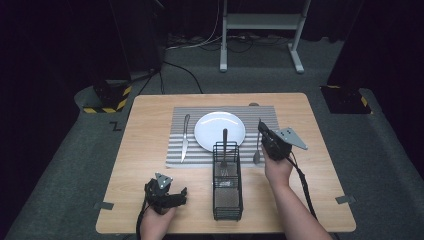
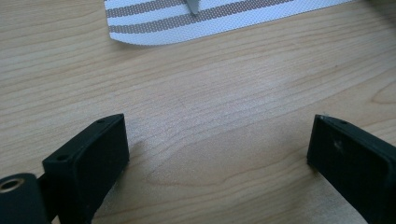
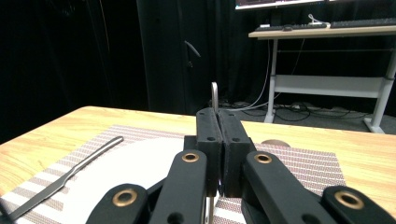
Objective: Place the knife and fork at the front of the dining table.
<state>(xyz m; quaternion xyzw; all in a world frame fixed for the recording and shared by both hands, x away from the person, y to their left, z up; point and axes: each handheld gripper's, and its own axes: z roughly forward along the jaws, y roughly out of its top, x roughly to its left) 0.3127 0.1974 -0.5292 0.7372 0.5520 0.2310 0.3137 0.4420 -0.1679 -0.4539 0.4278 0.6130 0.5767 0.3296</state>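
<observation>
Near the front edge of the desk [image 1: 150, 125], toward its left corner, the left tool [image 1: 167, 196] lies low over the bare wood in the person's hand. The left gripper view shows its two black jaws standing wide apart with nothing but woodgrain between them, and the near edge of the striped placemat [image 2: 154, 28] farther ahead.

Just right of it, at the middle of the front half, stands a black wire cutlery basket [image 1: 228, 192], long and narrow, running from near the front edge up to the placemat's near edge. A dark-handled utensil [image 1: 224, 145] stands in its far end, its handle rising in front of the plate.

Right of the basket, above the placemat's right part, the right tool [image 1: 265, 131] is held raised in the person's right hand. Its jaws are pressed together on the handle of a spoon [image 1: 257, 152]. In the right gripper view the thin metal handle pokes up above the closed pads [image 3: 215, 95], and in the high view the bowl hangs down to the placemat's near right corner, just beside the basket's far end.

Farther back, the white plate [image 1: 212, 127] sits at the centre of the placemat. A knife [image 1: 185, 137] lies left of it, lengthwise toward the far edge.
</observation>
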